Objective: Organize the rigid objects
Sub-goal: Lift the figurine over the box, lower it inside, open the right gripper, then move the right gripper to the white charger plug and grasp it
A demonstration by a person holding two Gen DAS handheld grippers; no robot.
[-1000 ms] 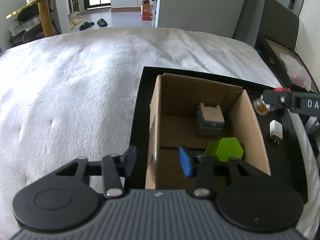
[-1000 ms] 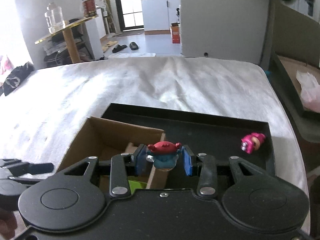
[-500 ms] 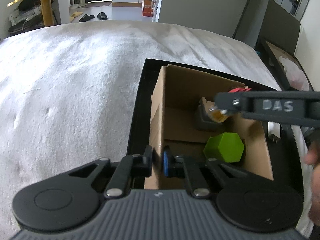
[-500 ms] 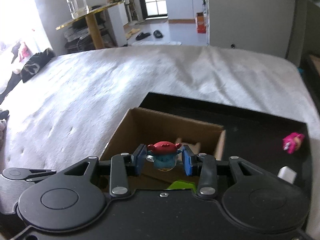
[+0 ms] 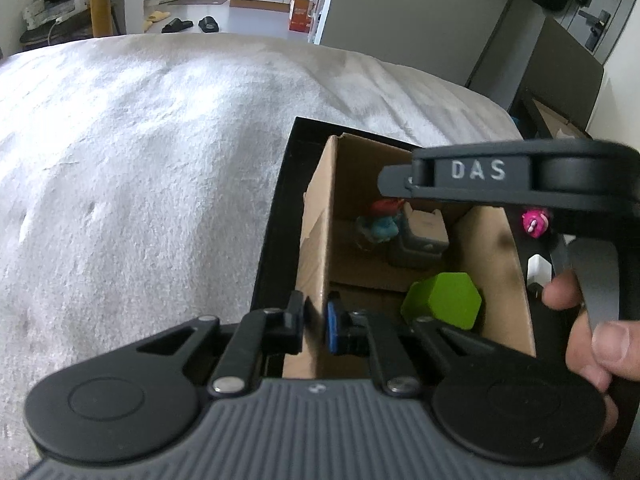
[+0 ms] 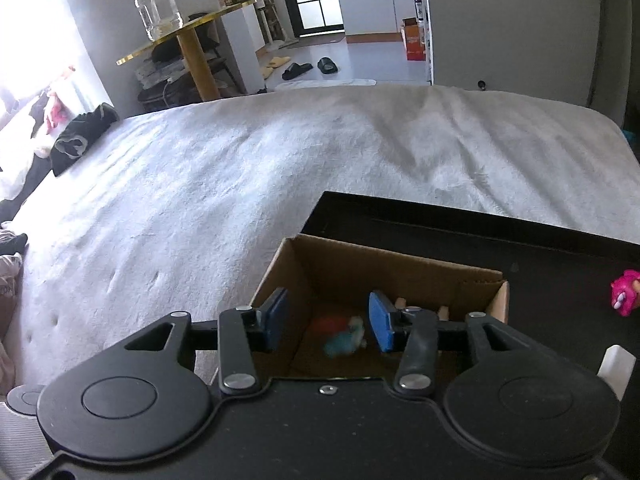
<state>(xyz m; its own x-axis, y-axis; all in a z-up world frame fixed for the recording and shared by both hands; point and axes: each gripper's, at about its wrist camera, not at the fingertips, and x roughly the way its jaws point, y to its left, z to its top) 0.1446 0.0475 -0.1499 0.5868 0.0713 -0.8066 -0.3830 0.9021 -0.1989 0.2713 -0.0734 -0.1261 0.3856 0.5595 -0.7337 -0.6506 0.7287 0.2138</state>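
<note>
Toys and small hard things are what we are sorting into the cardboard box [image 5: 316, 240], which sits on a black tray [image 5: 276, 216] on the white bed [image 5: 140, 140]. We judge the step in hand to be the drop of a little figure [image 5: 380, 222]: it shows blurred in the right wrist view, below our right gripper [image 6: 328, 320], whose jaws stand wide apart with nothing between them. Whether it is falling or already lying on the box floor we cannot tell.

Our left gripper [image 5: 316, 318] has its jaws close together on the box's near left wall, clamped on the cardboard to steady it.

The figure has a red cap and a blue-green body, small and hard by the look of it. In the left wrist view it lies at the far end of the box, just beside a grey block [image 5: 424, 236]. A green hexagonal block [image 5: 442, 300] sits nearer to us in the box.

Outside the box, on the tray to the right, we see a pink toy [image 6: 624, 292] and a white plug [image 6: 616, 364]. As we judge it, the next move calls for lifting our right gripper clear of the box, swinging it right over one of these two, and closing on it, while our left gripper holds the wall.
</note>
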